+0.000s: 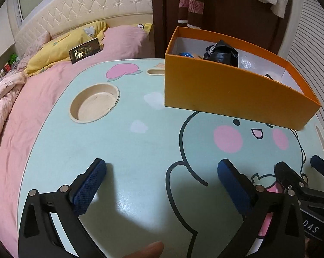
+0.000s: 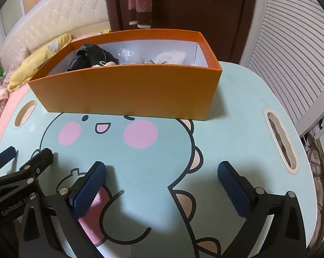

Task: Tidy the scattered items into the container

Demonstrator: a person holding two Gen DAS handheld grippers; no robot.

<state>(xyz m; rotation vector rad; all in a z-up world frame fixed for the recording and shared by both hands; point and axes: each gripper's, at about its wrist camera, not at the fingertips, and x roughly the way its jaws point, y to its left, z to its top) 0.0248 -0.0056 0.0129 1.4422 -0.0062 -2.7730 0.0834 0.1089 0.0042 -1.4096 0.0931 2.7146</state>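
Observation:
An orange box (image 1: 226, 86) (image 2: 129, 90) stands at the far side of the mint lap table (image 1: 129, 150) (image 2: 237, 118) printed with a cartoon dinosaur. Inside it lie a crumpled black item (image 1: 221, 52) (image 2: 91, 56), a clear plastic piece (image 2: 127, 53) and a white fluffy thing (image 2: 170, 57). My left gripper (image 1: 162, 172) hovers low over the near table, jaws wide open, nothing between its blue pads. My right gripper (image 2: 162, 172) does the same beside it, open and empty. Each gripper shows at the edge of the other's view (image 1: 301, 178) (image 2: 22, 167).
A round cup recess (image 1: 95, 102) and a slot (image 1: 155, 72) are cut into the table's left part, a handle slot (image 2: 280, 139) at its right edge. Behind is a bed with a pink cover (image 1: 43, 96), a yellow pillow (image 1: 60, 47) and a phone (image 1: 85, 50). A dark wardrobe (image 1: 226, 4) stands behind the box.

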